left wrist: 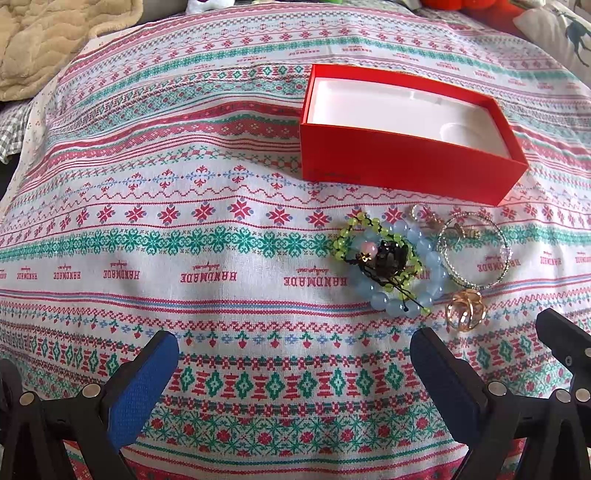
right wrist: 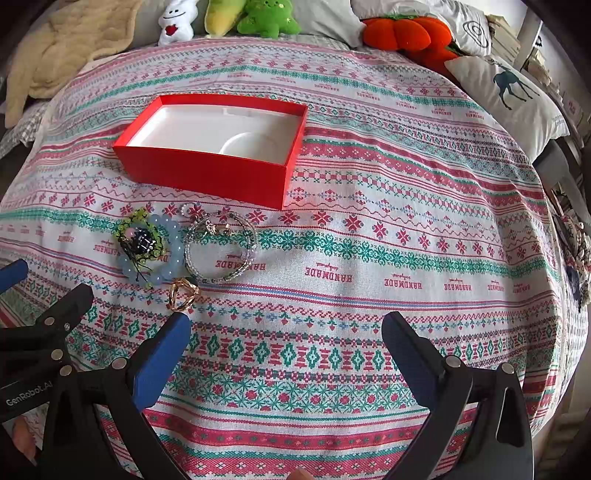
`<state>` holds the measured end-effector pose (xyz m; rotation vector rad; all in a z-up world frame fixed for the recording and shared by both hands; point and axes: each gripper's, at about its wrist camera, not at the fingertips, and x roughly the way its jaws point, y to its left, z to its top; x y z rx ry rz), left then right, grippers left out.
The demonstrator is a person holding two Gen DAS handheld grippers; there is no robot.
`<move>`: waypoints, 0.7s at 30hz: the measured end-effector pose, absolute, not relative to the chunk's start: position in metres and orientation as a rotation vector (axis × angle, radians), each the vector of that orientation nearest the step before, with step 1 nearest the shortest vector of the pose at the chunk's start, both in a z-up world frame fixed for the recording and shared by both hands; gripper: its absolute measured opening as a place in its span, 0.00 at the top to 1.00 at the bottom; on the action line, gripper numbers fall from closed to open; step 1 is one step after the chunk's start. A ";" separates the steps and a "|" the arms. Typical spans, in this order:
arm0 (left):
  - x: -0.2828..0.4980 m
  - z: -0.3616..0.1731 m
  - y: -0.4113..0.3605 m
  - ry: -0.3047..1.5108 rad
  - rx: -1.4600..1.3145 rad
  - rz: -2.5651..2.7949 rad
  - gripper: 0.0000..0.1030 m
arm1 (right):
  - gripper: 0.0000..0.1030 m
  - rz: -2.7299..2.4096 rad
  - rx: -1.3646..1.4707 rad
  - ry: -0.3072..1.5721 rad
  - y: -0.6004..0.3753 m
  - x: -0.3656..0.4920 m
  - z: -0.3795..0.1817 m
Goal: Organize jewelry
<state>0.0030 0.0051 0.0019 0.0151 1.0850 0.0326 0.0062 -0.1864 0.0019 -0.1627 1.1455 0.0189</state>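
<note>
An open red box (left wrist: 406, 173) with a white insert sits on the patterned cloth; it also shows in the right wrist view (right wrist: 207, 173). In front of it lies a heap of jewelry: a pale blue bead bracelet (left wrist: 432, 266) (right wrist: 168, 273), a green bead bracelet with a black charm (left wrist: 388, 254) (right wrist: 142, 240), a crystal bangle (left wrist: 476, 254) (right wrist: 221, 251) and gold rings (left wrist: 465, 312) (right wrist: 183, 293). My left gripper (left wrist: 295, 354) is open and empty, just short and left of the heap. My right gripper (right wrist: 286, 332) is open and empty, right of the heap.
The patterned cloth (right wrist: 369, 240) covers a bed. Plush toys (right wrist: 266, 18), an orange pumpkin cushion (right wrist: 406, 33) and a deer pillow (right wrist: 513, 96) line the far edge. A beige blanket (left wrist: 44, 40) lies at the far left.
</note>
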 end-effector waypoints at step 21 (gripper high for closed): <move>0.002 0.001 0.004 1.084 0.019 0.032 0.00 | 0.00 0.020 -0.165 1.156 -0.187 0.007 -0.001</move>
